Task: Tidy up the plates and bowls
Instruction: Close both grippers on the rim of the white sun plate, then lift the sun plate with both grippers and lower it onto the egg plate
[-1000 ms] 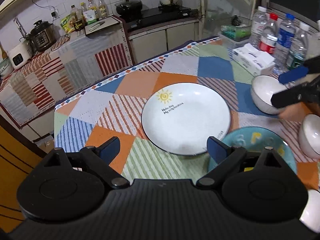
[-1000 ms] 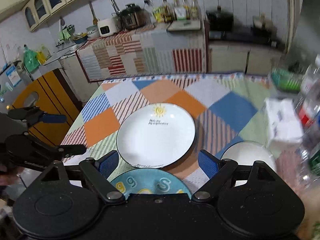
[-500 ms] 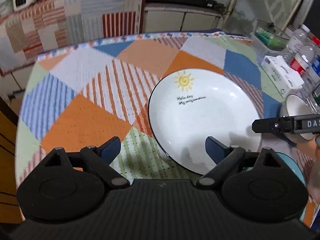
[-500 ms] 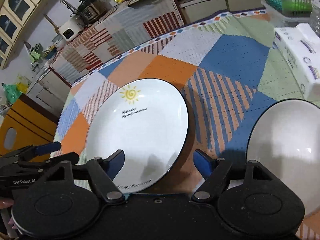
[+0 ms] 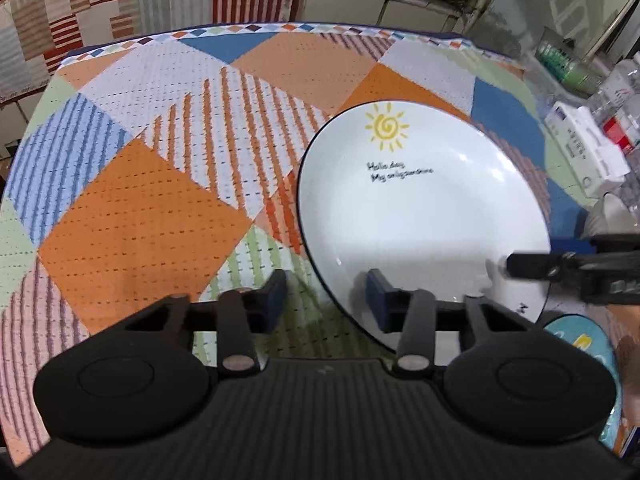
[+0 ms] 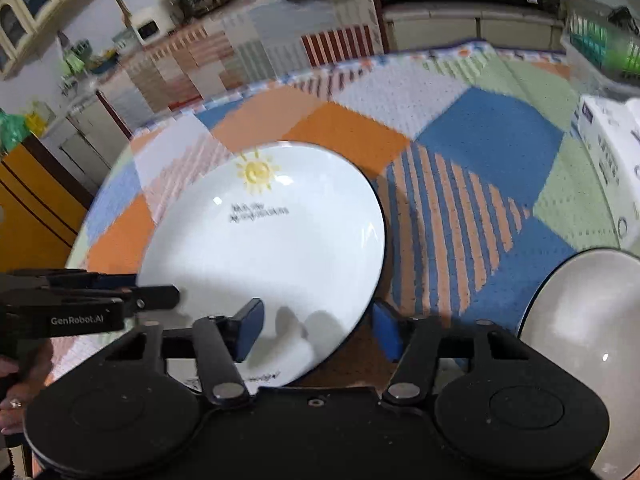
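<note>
A white plate with a yellow sun and dark rim lies on the patchwork tablecloth; it also shows in the right wrist view. My left gripper is open, its jaws straddling the plate's near-left rim. My right gripper is open, its jaws straddling the plate's near-right rim. Each gripper shows in the other's view, the right gripper at the plate's right edge and the left gripper at its left edge. A white bowl sits right of the plate. A blue plate lies near the front right.
A tissue box and water bottles stand at the table's right side. The tissue box also shows in the right wrist view. The tablecloth stretches left of the plate. Kitchen counters stand beyond the table's far edge.
Both grippers have moved down and in toward the white plate and narrowed their jaws; each now straddles the plate's rim from its own side.
</note>
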Motion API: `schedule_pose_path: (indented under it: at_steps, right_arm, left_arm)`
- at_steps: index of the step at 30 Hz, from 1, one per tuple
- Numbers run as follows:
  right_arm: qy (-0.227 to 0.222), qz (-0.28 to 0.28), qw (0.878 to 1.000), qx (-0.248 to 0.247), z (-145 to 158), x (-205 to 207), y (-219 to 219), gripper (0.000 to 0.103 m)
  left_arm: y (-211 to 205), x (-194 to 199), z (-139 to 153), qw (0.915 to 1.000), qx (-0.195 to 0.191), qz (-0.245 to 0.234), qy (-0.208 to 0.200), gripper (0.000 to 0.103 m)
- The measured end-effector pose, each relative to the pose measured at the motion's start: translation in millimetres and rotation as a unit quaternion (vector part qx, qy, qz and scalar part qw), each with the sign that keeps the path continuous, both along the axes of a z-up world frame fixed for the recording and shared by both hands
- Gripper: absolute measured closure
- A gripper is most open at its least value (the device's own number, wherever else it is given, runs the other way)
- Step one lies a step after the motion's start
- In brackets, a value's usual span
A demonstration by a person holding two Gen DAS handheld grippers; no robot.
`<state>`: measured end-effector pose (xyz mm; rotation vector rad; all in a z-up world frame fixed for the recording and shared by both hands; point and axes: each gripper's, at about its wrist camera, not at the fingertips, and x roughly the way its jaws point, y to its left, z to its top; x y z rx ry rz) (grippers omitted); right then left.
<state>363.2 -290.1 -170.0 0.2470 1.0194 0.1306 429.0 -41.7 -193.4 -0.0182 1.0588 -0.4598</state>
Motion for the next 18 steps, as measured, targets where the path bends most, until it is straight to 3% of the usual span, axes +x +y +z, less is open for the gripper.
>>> schedule_pose_path:
  at_steps: [3, 6, 9, 10, 18]
  right_arm:
    - [0.022, -0.005, 1.0, -0.011, -8.3, 2.6, 2.9, 0.058]
    - [-0.004, -0.004, 1.0, -0.02, -11.3, 3.4, 3.6, 0.063]
    - [-0.03, -0.032, 0.999, 0.021, -17.0, 3.5, -17.2, 0.081]
    - [-0.028, -0.031, 0.998, 0.037, -18.2, 4.8, -22.8, 0.082]
    - [-0.045, 0.018, 0.998, 0.03, -0.3, 4.0, -24.4, 0.082]
  left_arm:
    - [1.6, 2.2, -1.1, 0.9998, -0.018, 0.004, 0.007, 0.076]
    - [1.0, 5.3, -3.0, 0.9993, -0.033, 0.013, 0.008, 0.081]
    - [1.4, 7.1, -2.4, 0.9989, -0.036, 0.026, 0.014, 0.082]
    - [0.9, 7.8, -2.0, 0.9988, -0.036, 0.028, 0.016, 0.082]
    - [-3.7, -0.7, 23.3, 0.9994, -0.022, 0.026, 0.001, 0.081]
